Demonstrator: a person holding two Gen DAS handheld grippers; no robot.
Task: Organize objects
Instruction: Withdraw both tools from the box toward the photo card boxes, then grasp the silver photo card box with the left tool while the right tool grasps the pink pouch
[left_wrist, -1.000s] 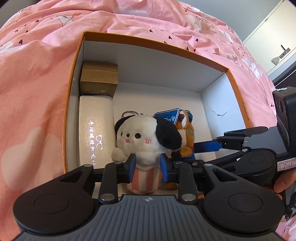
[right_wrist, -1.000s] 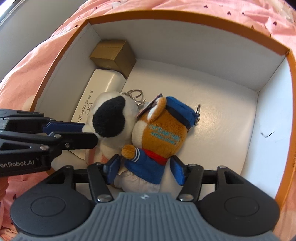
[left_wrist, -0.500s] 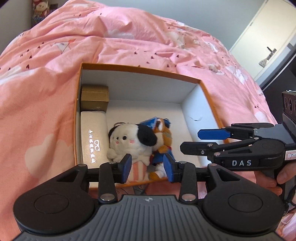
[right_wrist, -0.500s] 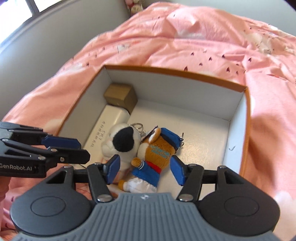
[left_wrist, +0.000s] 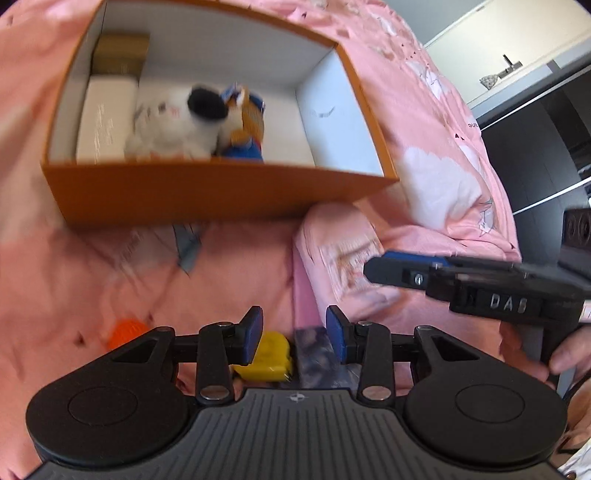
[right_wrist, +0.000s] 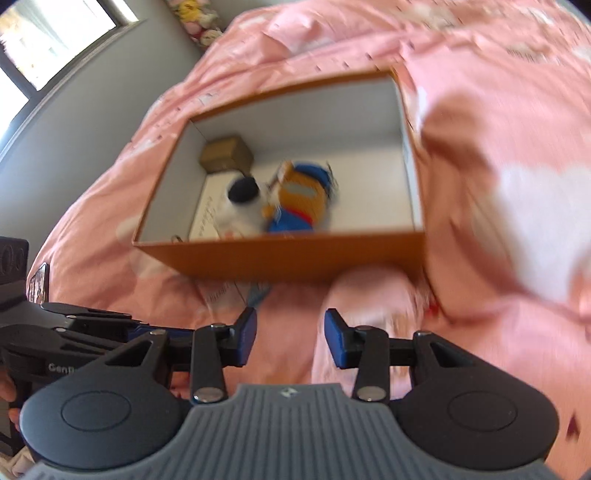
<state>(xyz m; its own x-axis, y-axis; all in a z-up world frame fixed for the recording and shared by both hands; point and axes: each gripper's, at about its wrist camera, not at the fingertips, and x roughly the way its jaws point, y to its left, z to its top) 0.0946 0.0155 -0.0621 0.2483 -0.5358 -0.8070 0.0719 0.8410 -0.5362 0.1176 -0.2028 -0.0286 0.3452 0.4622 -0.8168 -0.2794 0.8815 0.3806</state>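
An orange box (left_wrist: 207, 192) (right_wrist: 295, 258) with white inner walls sits on the pink bedding. In it lie a white-and-black plush dog (left_wrist: 177, 125) (right_wrist: 240, 206), an orange plush in blue clothes (left_wrist: 247, 129) (right_wrist: 299, 199), a white glasses case (left_wrist: 103, 114) and a brown box (left_wrist: 120, 53) (right_wrist: 226, 158). My left gripper (left_wrist: 294, 334) is open and empty, near the box's front, just above a yellow object (left_wrist: 267, 356) and a purple block (left_wrist: 317, 350). My right gripper (right_wrist: 291, 336) is open and empty over the bedding; it also shows in the left wrist view (left_wrist: 402, 271).
An orange object (left_wrist: 125, 330) lies on the bedding at lower left. A bluish paper scrap (left_wrist: 188, 243) (right_wrist: 256, 293) lies by the box's front wall. A window (right_wrist: 48, 33) and grey wall stand at far left, white cabinets (left_wrist: 517, 55) at far right.
Both grippers have pulled back out of the box and toward me, leaving the two plush toys inside. The left gripper now hangs over the yellow and purple objects. The views are motion-blurred.
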